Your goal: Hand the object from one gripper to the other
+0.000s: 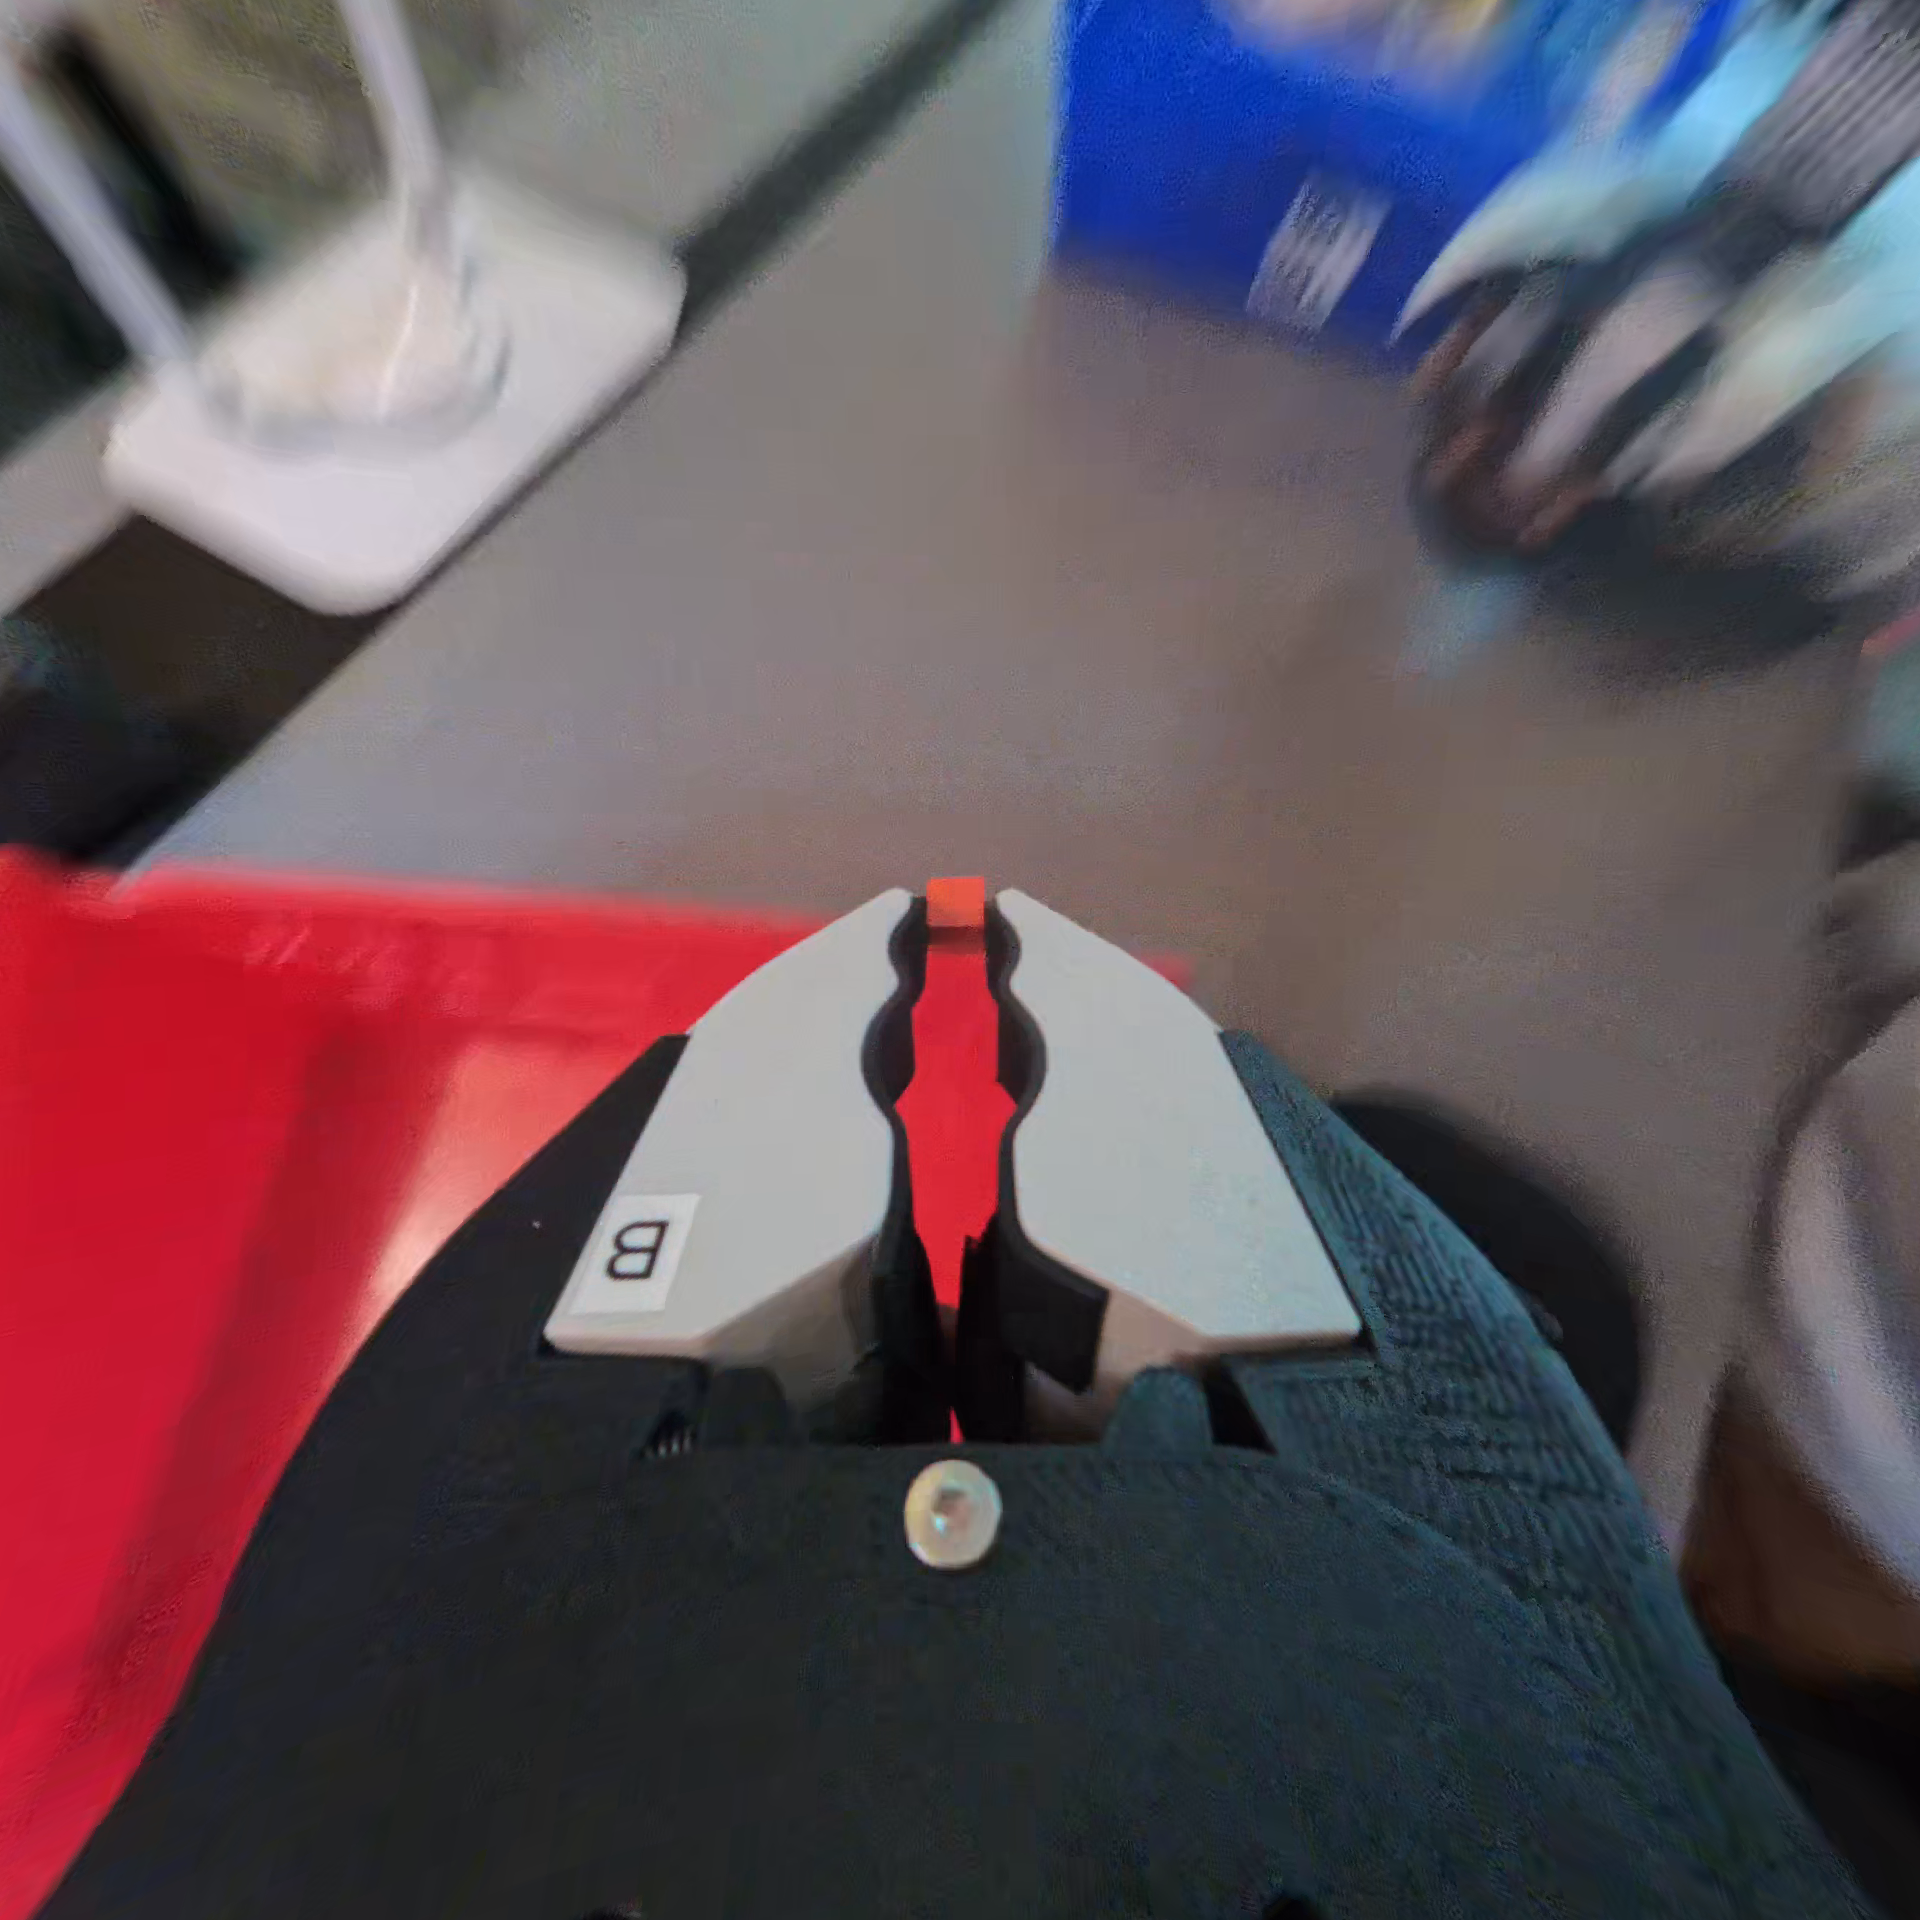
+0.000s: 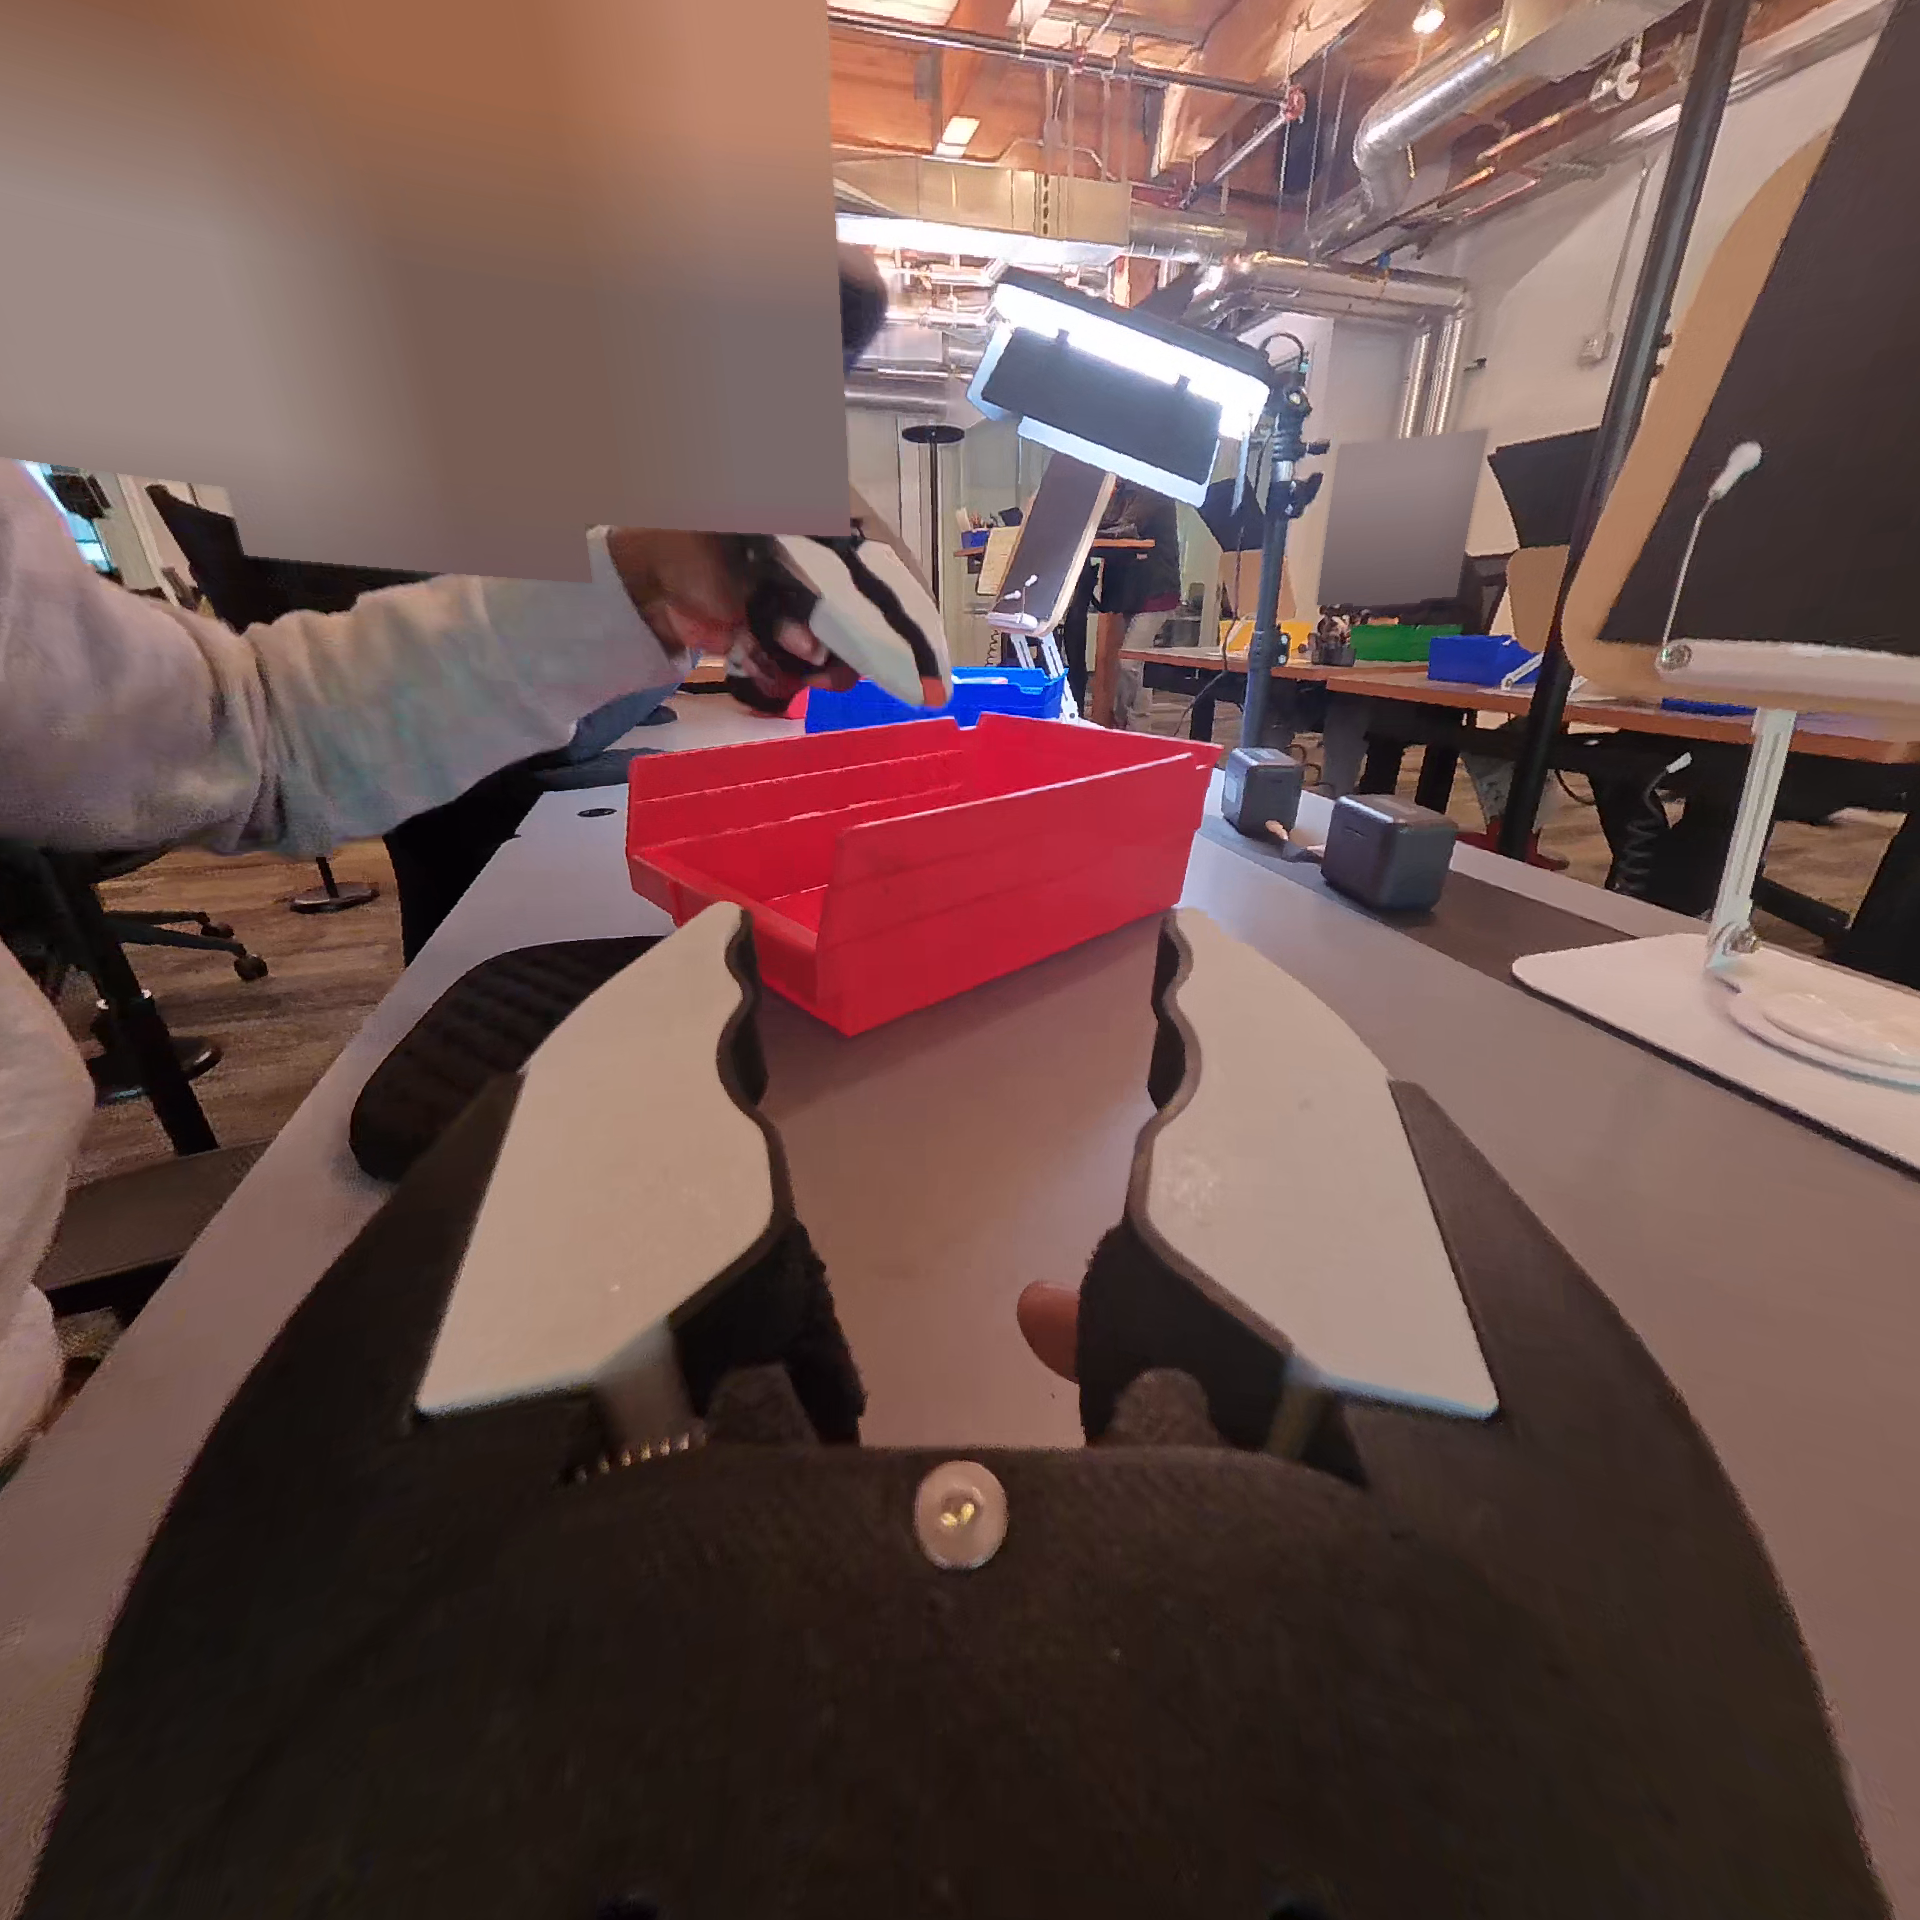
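Observation:
My left gripper is shut on a small orange block held at its fingertips, above the red bin. In the right wrist view the left gripper hangs over the far rim of the red bin with the orange block at its tip, held by a person's hand in a light sleeve. My right gripper is open and empty, low over the grey table, just in front of the bin's near end. The right gripper shows blurred at the left wrist view's upper right.
A blue bin stands beyond the red one, also in the right wrist view. A white stand base sits on a dark mat at the right, with two grey cubes behind it. A black armrest is at the table's left edge. Some 20 centimetres of space lies between my two pairs of fingers.

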### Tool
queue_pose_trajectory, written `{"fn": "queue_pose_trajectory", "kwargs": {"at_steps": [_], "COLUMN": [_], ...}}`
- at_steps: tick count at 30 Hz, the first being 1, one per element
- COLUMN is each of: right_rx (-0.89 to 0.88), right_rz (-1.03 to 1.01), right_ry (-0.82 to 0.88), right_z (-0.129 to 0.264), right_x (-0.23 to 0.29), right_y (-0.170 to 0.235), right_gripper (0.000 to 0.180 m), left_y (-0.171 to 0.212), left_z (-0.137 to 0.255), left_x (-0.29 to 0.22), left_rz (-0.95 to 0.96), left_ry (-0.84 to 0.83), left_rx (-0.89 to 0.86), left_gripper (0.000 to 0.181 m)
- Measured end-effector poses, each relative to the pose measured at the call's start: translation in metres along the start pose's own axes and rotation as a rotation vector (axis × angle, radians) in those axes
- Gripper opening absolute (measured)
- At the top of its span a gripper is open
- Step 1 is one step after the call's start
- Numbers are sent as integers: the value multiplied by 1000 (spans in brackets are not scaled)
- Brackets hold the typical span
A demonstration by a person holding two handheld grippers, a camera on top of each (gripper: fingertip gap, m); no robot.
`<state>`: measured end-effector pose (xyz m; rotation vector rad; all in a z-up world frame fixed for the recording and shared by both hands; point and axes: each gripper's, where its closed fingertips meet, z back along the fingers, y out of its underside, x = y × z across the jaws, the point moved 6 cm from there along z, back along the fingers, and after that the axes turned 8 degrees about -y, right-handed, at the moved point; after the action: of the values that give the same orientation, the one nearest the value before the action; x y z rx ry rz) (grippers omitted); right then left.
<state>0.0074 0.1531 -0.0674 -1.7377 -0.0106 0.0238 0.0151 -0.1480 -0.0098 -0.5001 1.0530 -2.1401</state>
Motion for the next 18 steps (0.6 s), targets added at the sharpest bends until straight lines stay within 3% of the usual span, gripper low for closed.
{"fn": "queue_pose_trajectory", "kwargs": {"at_steps": [3,6,8,11,14,18], "right_rx": [-7,8,30,110,244,286], "right_rz": [73,196,328,579,766,753], "right_ry": [-9,-25,-45,-126,-118,-186], "right_z": [0,2,3,2,6,9], "right_x": [6,14,21,40,45,52], "right_y": [-6,-17,-32,-49,-37,-12], "right_gripper": [66,54,46,42,37,29], "left_y": [-31,-46,-50,-48,-41,-25], "left_z": [-9,-30,-51,-85,-107,-119], "left_x": [-61,-112,-138,-162,-172,-173], "left_rz": [171,358,479,563,567,534], "left_ry": [247,546,757,946,1036,1055], "left_rx": [-370,-546,-533,-399,-251,-168], "left_gripper": [10,10,10,10,10,10]}}
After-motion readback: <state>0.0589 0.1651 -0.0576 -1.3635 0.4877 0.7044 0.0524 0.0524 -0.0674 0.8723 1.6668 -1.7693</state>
